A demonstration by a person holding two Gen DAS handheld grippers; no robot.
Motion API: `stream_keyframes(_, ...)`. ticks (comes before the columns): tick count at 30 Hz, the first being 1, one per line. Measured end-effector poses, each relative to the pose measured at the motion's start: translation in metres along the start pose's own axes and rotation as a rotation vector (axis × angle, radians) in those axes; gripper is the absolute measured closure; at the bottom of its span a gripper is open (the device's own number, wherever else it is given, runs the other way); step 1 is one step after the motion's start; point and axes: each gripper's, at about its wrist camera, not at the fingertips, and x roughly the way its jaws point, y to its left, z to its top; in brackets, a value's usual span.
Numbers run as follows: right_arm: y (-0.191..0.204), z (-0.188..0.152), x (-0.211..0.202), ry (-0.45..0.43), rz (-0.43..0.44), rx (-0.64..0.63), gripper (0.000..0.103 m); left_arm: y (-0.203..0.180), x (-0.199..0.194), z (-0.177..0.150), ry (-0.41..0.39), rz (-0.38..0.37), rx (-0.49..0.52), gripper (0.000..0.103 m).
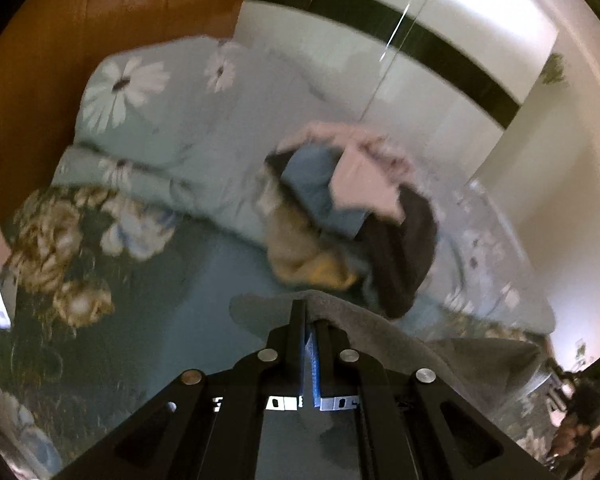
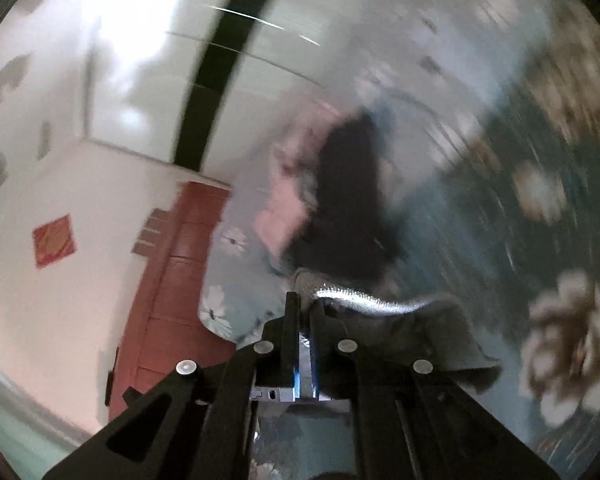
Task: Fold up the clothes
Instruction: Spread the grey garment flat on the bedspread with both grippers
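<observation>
My left gripper (image 1: 309, 312) is shut on the edge of a grey garment (image 1: 400, 344) that drapes to the right over the bed. My right gripper (image 2: 306, 306) is shut on the same grey garment (image 2: 420, 332), at an edge with a light ribbed band (image 2: 360, 298). A heap of clothes lies ahead on the bed: a pink piece (image 1: 364, 176), a blue piece (image 1: 316, 188), a yellow-brown piece (image 1: 304, 252) and a dark piece (image 1: 404, 248). The right wrist view is blurred and shows the dark piece (image 2: 352, 200) and the pink piece (image 2: 284, 204).
The bed has a dark green floral cover (image 1: 100, 264) and a pale green flowered quilt (image 1: 172, 120). A wooden headboard (image 1: 60, 40) stands at the left. White wardrobe doors (image 1: 440, 40) stand behind the bed. A red-brown cabinet (image 2: 172, 280) stands beside the bed.
</observation>
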Motion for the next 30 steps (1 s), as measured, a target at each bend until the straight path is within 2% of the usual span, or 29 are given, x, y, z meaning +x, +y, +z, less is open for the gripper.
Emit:
stream_keyframes(2, 0.041, 0.016, -0.018, -0.041, 0.042, -0.084, 0.099, -0.006, -0.019, 0.014, -0.047, -0.018, 0.021, 0.1)
stream_keyframes(6, 0.099, 0.028, -0.046, -0.106, 0.087, -0.194, 0.099, -0.018, -0.056, 0.043, -0.141, -0.054, 0.063, 0.1)
stream_keyframes(10, 0.133, 0.028, -0.061, -0.125, 0.121, -0.246, 0.099, -0.025, -0.094, 0.068, -0.237, -0.077, 0.104, 0.1)
stream_keyframes(15, 0.165, 0.016, -0.067, -0.11, 0.154, -0.31, 0.099, -0.007, -0.136, 0.085, -0.328, -0.035, 0.127, 0.1)
stream_keyframes(19, 0.169, 0.0, -0.05, -0.066, 0.175, -0.329, 0.099, 0.018, -0.156, 0.092, -0.361, 0.022, 0.108, 0.1)
stream_keyframes(22, 0.148, -0.003, -0.036, -0.046, 0.183, -0.264, 0.099, 0.027, -0.153, 0.085, -0.34, 0.053, 0.116, 0.1)
stream_keyframes(25, 0.121, -0.002, -0.03, -0.038, 0.166, -0.199, 0.099, 0.027, -0.132, 0.072, -0.289, 0.069, 0.134, 0.1)
stream_keyframes(30, 0.08, 0.005, -0.051, -0.071, 0.101, -0.145, 0.099, 0.014, -0.081, 0.046, -0.189, 0.04, 0.113, 0.1)
